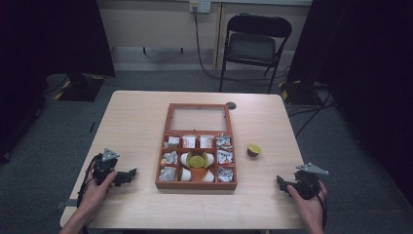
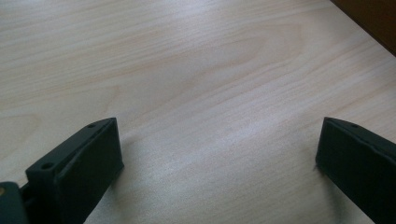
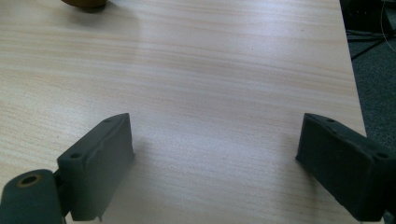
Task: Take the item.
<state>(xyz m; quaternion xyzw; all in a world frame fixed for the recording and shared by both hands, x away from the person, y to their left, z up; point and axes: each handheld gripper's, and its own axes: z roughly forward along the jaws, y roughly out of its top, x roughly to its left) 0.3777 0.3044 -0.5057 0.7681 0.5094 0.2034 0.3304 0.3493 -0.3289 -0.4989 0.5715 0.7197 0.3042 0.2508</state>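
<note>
The left hand-held gripper point(image 1: 127, 176) rests low on the table point(image 1: 136, 126) near its front left corner, held by the left hand point(image 1: 100, 187). Its jaws are spread wide with nothing between them. In the left gripper view point(image 2: 219, 154) there is only bare wood point(image 2: 196, 84) ahead of the jaws, and a dark brown edge of the box point(image 2: 373, 18) shows at the upper right corner. So the way to the box is free.

The right hand-held gripper point(image 1: 282, 183) lies near the front right corner, held by the right hand point(image 1: 304, 195). Its jaws are also spread apart and hold nothing. In the right gripper view point(image 3: 215, 154) the table edge point(image 3: 350, 70) runs close on the right side, with grey floor point(image 3: 373, 93) beyond it.

Between the two grippers stands the wooden box point(image 1: 196, 184), with its lid point(image 1: 198, 118) open and lying flat behind it. Its compartments hold small packets, white pods and one yellow-green capsule point(image 1: 197, 159) in the middle. A second capsule point(image 1: 253, 149) stands alone on the table, just right of the box and ahead of the right gripper, well apart from it. The right gripper view catches only its brown bottom point(image 3: 84, 3) at the top edge.

Beyond the table stands a folding chair point(image 1: 253, 46).
</note>
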